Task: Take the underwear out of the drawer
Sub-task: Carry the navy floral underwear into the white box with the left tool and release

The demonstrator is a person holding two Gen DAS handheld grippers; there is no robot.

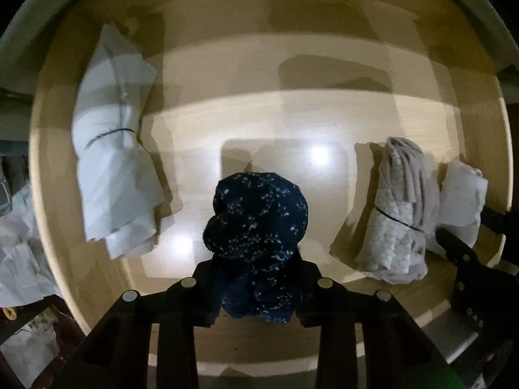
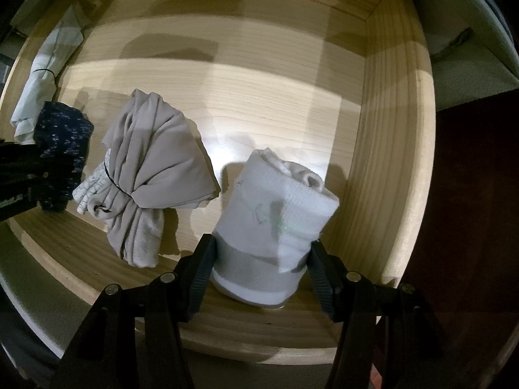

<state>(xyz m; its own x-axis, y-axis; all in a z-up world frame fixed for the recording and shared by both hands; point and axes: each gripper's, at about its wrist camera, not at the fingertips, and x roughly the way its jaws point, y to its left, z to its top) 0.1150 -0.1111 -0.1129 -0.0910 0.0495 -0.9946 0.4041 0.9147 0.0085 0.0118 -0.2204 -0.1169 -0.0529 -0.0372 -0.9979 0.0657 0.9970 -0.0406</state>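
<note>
The open wooden drawer [image 1: 259, 113] holds rolled garments. My left gripper [image 1: 258, 288] is shut on a dark navy speckled roll [image 1: 256, 227], held above the drawer floor; it also shows at the left of the right wrist view [image 2: 61, 149]. My right gripper [image 2: 259, 275] is shut on a white and grey rolled garment [image 2: 272, 223] near the drawer's right wall. A beige bundle tied with a black band [image 2: 152, 175] lies between them and also shows in the left wrist view [image 1: 399, 210]. A pale blue tied bundle [image 1: 113, 162] lies at the left.
The drawer's right wall [image 2: 389, 149] stands close to my right gripper. The front rim [image 2: 259, 340] runs under both grippers. Crumpled pale cloth [image 1: 19, 259] lies outside the drawer at the left. The right gripper's black body [image 1: 470, 269] shows at the right edge.
</note>
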